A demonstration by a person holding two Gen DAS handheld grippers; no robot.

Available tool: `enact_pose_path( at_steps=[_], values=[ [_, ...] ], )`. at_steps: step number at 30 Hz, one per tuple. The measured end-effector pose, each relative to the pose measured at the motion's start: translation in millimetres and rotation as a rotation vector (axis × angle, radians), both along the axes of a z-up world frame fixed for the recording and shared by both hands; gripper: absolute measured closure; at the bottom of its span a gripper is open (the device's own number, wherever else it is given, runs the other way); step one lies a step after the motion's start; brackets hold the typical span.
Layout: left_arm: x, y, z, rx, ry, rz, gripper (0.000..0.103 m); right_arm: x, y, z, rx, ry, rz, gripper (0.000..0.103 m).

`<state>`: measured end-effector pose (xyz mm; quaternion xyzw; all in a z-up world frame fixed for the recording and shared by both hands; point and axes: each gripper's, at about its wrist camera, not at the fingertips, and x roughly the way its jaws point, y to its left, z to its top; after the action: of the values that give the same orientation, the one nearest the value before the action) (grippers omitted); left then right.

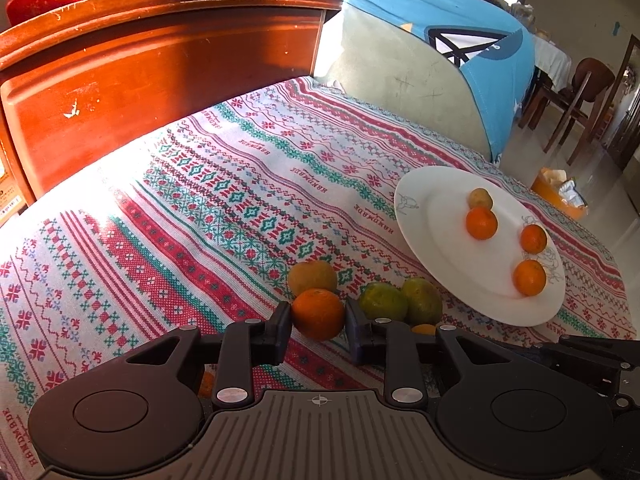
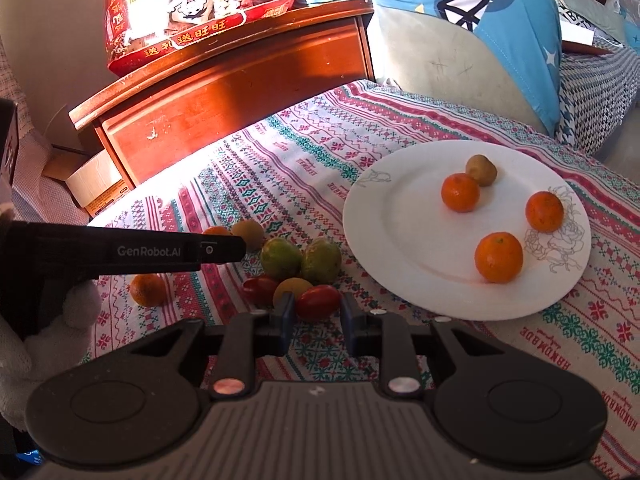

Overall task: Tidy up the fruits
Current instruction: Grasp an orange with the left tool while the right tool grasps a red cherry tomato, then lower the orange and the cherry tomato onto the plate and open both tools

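A white plate (image 1: 448,248) (image 2: 400,240) on the patterned cloth holds three oranges (image 2: 499,257) and a small brown fruit (image 2: 481,169). My left gripper (image 1: 318,316) is open with its fingers on either side of an orange (image 1: 318,313) on the cloth; I cannot tell if they touch it. Beside it lie a brown fruit (image 1: 312,276) and two green citrus (image 1: 382,301). My right gripper (image 2: 316,308) is open around a red cherry tomato (image 2: 318,300) on the cloth. A second tomato (image 2: 258,288), a yellow fruit (image 2: 292,286) and a lone orange (image 2: 148,290) lie close by.
A wooden cabinet (image 1: 140,80) with a red snack bag (image 2: 192,8) on top stands at the back left. A cushion with a blue cover (image 1: 440,60) stands behind the plate. A cardboard box (image 2: 96,188) sits on the floor at the left, and a wooden chair (image 1: 576,100) stands at the far right.
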<state>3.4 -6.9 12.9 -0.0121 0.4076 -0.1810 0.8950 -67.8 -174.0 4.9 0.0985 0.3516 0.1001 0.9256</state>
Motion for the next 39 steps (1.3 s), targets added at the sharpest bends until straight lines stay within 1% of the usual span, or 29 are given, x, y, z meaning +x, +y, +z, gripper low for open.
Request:
enact_pose_path(
  at_steps=[8,14,17,21,24,26,29,33,36,39],
  values=[
    [-2.6,-2.5,21.2,-0.011,-0.052,0.002,0.077,-1.1,-13.3,21.3,0.026,-0.065,-0.046,0.078],
    [-1.6,-15.0,41.0,-0.031,-0.099,-0.031,0.077,1.3,-37.7,39.1,0.033,-0.114,-0.123,0.078],
    [2.9,-24.2,48.5,-0.040,-0.097,-0.059,0.077,6.8,-51.3,45.2,0.034,-0.113,-0.154,0.078],
    [8.6,-37.3,59.0,-0.033,-0.107,-0.111,0.077,15.0,-64.8,48.9,0.022,-0.102,-0.177,0.078],
    [15.4,-50.5,63.7,-0.004,-0.125,-0.155,0.077,23.4,-75.4,47.9,0.028,-0.090,-0.201,0.078],
    [19.6,-57.9,63.8,0.007,-0.129,-0.179,0.077,29.1,-82.9,44.3,0.053,-0.070,-0.228,0.078],
    [28.4,-68.6,57.2,0.013,-0.096,-0.199,0.077,35.4,-90.4,35.5,0.082,-0.030,-0.262,0.079],
    [38.7,-83.1,40.8,0.028,-0.039,-0.206,0.077,42.5,-94.2,26.3,0.103,0.008,-0.281,0.079],
    [41.7,-93.4,32.6,0.049,-0.025,-0.221,0.077,48.2,-95.6,21.5,0.095,0.025,-0.293,0.079],
    [47.3,-101.1,26.2,0.045,0.006,-0.227,0.077,53.0,-98.3,17.0,0.105,0.040,-0.306,0.079]
  ],
)
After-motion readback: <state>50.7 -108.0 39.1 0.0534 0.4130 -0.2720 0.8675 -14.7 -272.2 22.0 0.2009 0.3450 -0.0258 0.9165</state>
